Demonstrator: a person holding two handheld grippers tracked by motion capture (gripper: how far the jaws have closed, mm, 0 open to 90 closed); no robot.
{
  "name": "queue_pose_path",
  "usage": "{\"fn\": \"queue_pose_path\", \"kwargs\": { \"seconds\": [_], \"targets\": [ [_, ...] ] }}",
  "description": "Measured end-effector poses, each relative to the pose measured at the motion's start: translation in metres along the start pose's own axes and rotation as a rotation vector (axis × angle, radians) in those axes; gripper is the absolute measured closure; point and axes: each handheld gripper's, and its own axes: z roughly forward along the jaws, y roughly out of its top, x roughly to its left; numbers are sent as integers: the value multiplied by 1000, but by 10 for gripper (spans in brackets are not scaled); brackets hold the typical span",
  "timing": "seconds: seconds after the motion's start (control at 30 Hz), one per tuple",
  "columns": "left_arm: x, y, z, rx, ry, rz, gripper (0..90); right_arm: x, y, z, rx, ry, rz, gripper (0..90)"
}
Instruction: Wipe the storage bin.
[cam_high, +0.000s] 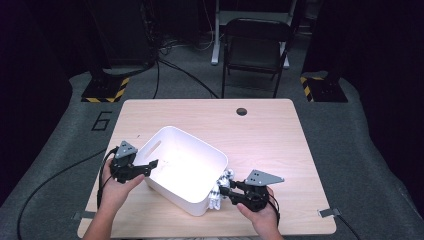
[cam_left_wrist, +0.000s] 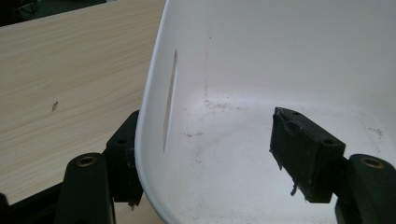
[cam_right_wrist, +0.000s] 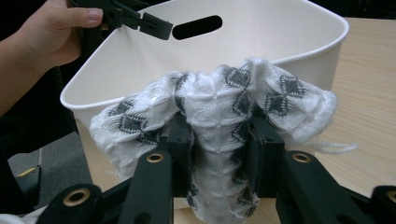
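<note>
A white plastic basin (cam_high: 165, 132) sits tilted on the wooden table (cam_high: 280, 150), its inside bare apart from some specks. My left gripper (cam_high: 150, 167) straddles its left rim by the handle slot (cam_left_wrist: 170, 98). One jaw is outside against the wall and the other stands well inside, so the left gripper (cam_left_wrist: 208, 128) is open. At the basin's near right corner my right gripper (cam_high: 223, 192) is shut on a white knitted cloth (cam_right_wrist: 210, 93) with dark diamond patterns. The cloth (cam_high: 226, 176) bunches over the jaws just outside the basin's rim (cam_right_wrist: 289, 28).
A black folding chair (cam_high: 255, 45) stands beyond the table's far edge. A round cable hole (cam_high: 242, 111) is near the far edge of the tabletop. Yellow-and-black stand bases (cam_high: 105, 91) rest on the floor at back left and back right.
</note>
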Motion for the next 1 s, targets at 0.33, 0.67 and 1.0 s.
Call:
{"fn": "queue_pose_path", "kwargs": {
  "seconds": [0.33, 0.67, 1.0],
  "targets": [
    [5, -4, -10, -4, -4, -25, 379, -6, 2, 4, 1, -17, -7, 659],
    [3, -8, -13, -31, 19, -54, 375, -24, -4, 16, 20, -60, 41, 654],
    [3, -9, -9, -44, 20, -72, 364, -37, -29, 38, 215, -76, 62, 663]
  ]
}}
